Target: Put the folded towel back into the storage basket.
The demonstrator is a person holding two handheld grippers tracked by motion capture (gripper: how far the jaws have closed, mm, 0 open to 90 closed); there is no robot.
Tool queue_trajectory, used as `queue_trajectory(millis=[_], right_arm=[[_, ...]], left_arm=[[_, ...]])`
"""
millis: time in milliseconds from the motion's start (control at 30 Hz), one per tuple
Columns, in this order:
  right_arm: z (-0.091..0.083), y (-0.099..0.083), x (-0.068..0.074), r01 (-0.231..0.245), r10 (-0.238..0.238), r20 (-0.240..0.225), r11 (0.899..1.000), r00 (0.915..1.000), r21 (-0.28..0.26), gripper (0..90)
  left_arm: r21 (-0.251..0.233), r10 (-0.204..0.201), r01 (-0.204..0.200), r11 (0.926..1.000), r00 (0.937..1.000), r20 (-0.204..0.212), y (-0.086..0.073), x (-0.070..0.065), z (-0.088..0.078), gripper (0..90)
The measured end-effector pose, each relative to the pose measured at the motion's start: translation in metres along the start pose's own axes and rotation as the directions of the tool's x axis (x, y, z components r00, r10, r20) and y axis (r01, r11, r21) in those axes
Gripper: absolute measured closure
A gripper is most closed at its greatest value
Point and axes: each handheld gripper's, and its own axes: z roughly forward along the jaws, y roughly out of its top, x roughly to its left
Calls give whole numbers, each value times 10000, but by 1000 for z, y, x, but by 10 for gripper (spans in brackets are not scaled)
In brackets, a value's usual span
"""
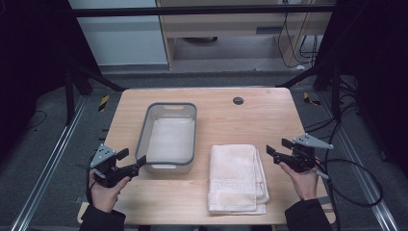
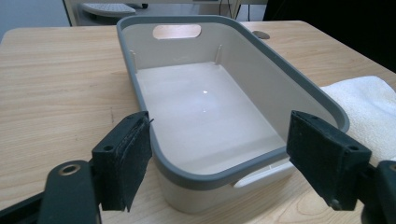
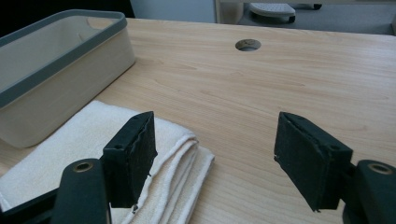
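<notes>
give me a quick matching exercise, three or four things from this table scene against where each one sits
Things:
1. bin
2. folded towel
3. left claw
4. cable hole

Places:
a. far side of the table, past the towel
b. at the bin's near left corner, open
c. left of the towel, empty
d. between the bin and the right claw

Pairs: 1-c, 2-d, 3-b, 4-a

towel (image 2: 369,105): cut off by right edge in left gripper view, near end hidden behind the pad | basin (image 3: 51,70): left part cut off in right gripper view | table (image 1: 269,115): near edge partly hidden by sleeves | basin's near handle (image 2: 261,175): partly behind jaw
</notes>
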Motion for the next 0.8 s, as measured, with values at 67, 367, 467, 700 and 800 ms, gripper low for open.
queue_trajectory(millis=[67, 367, 467, 700, 800], right_arm=[[1, 2, 1, 20, -20, -69, 10000, 10000, -24, 306], [6, 12, 7, 107, -106, -414, 9999, 9991, 32, 340], [8, 13, 8, 139, -138, -452, 9999, 9989, 33, 340], [14, 13, 9, 14, -3, -634, 9998, 9980, 185, 338], [15, 13, 9, 20, -4, -674, 9997, 9977, 242, 339]], left_arm=[[-49, 35, -35, 10000, 10000, 79, 3, -4, 1, 215], [-153, 351, -344, 9993, 9983, 460, 14, -24, 8, 220], [-127, 422, -416, 9991, 9977, 533, 15, -28, 10, 222], [-74, 649, -646, 9979, 9948, 789, 19, -43, 18, 228], [-45, 767, -766, 9971, 9930, 894, 20, -50, 21, 230]])
